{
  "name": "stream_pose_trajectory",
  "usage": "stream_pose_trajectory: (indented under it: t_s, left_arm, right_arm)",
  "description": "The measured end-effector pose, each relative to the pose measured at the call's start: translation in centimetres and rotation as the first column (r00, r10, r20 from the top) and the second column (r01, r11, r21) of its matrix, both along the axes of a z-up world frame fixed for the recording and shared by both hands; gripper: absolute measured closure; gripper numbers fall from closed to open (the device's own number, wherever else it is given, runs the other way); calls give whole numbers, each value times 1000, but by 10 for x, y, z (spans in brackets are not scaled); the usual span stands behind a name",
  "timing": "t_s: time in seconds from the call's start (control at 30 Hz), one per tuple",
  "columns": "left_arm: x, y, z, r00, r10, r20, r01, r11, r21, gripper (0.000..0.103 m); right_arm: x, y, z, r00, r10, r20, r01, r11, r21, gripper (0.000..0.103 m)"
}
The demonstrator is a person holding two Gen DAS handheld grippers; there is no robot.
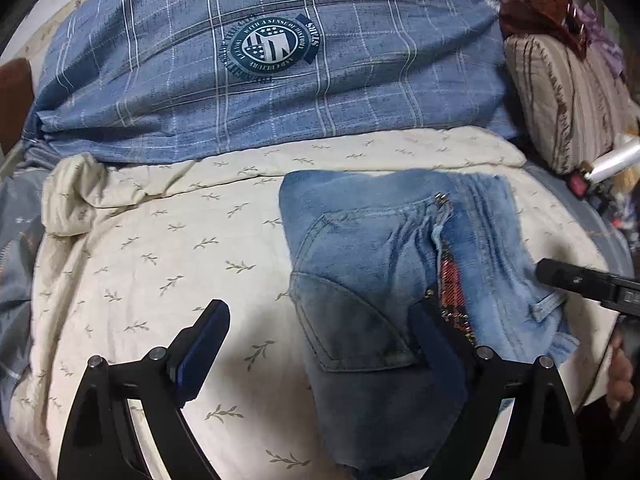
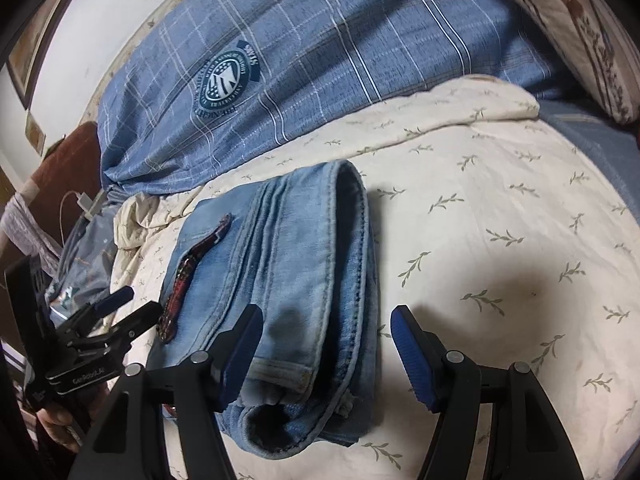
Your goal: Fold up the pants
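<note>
Jeans (image 2: pixel 280 280) folded small on the cream quilt (image 2: pixel 500 240), both grippers spread, holding nothing
We'd just press the stack flat, left gripper (image 1: pixel 320 344) and right gripper (image 2: pixel 324 344) square the edges

Folded pants (image 1: pixel 384 272) on quilt (image 1: pixel 168 264)

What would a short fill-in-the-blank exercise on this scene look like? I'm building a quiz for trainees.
1. The jeans lie ____ into a compact bundle.
2. They rest on a cream quilt printed with small ____ sprigs.
3. Both the left gripper and the right gripper are ____.
4. The blue plaid duvet bears a round ____.

Missing words: folded; leaf; open; emblem
</note>
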State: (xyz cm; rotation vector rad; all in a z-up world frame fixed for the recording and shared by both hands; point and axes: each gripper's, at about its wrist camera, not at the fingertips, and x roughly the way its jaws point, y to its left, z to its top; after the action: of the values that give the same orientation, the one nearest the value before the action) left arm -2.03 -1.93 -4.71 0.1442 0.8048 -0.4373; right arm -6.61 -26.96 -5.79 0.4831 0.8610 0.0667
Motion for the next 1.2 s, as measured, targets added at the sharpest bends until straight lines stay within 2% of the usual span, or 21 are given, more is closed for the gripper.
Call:
stream_pose_trajectory:
  t_s: [0.1,0.17,0.4,0.5,0.8,1.2]
  left_arm:
    - [5,11,4,1000,-2,-13,1,997,-76,10]
    - [7,18,6,1000,19,-9,-20,996,-91,10]
    - [13,36,6,997,82,-10,-82,993,-87,10]
    - [14,38,5,995,102,-4,-102,993,-61,10]
    - [13,31,4,995,96,14,-96,995,-13,10]
    - [14,31,4,995,99,7,-99,995,-9,10]
  right_arm:
    - [-1,-12,-3,1000,-29,-9,30,998,50,34]
    - [-3,-19,-3,999,-50,-6,50,996,68,34]
    - [-9,-23,0,999,-51,0,51,997,61,33]
    - [-12,-21,4,998,-48,26,47,998,40,33]
    - [-7,-7,6,999,-17,33,17,1000,15,33]
    - [-4,0,6,1000,-2,29,2,1000,8,33]
